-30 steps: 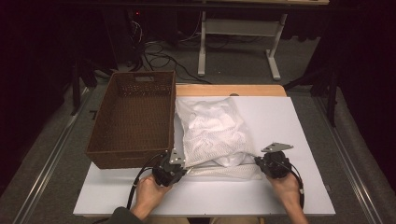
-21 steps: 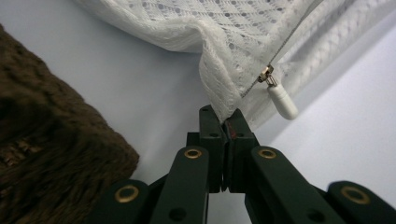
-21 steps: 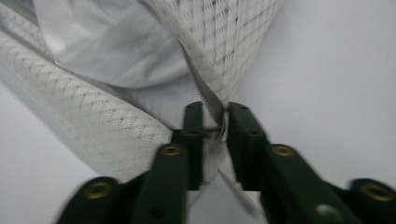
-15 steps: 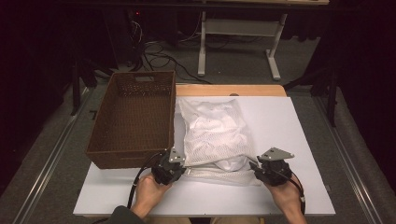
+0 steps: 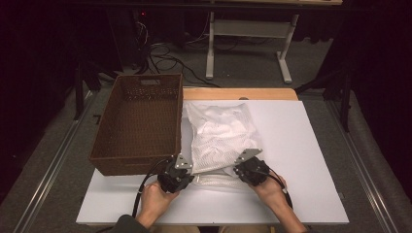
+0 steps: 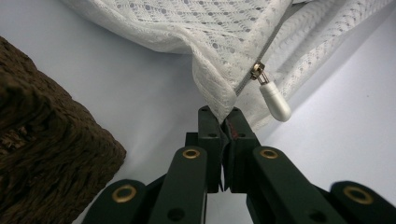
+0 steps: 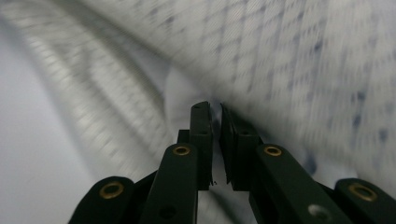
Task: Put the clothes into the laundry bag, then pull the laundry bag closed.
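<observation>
White board under everything — that is the largest thing we see, and we place the rest by the brown wicker basket standing on its left part. The white mesh laundry bag lies flat just to the right of the basket, nearly touching its right wall, its long axis running from the far edge of the board toward us, alongside the basket's length. Its near, zippered end points at the person and reaches a little past the basket's near wall.

Our left gripper sits at the basket's near right corner, at the bag's near left corner. In the left gripper view its jaws are pressed together on the tip of that corner of the mesh, pinching the hem. The grey zipper line runs up and away from there, and the silvery zipper pull hangs just beside the pinched corner, free of the jaws.

Our right gripper is farther right of the basket, at the bag's near right side. Its jaws have just been closing and stand almost together with a thin gap — the mesh lies blurred close around the tips, and we cannot tell whether any fabric is caught between them.
</observation>
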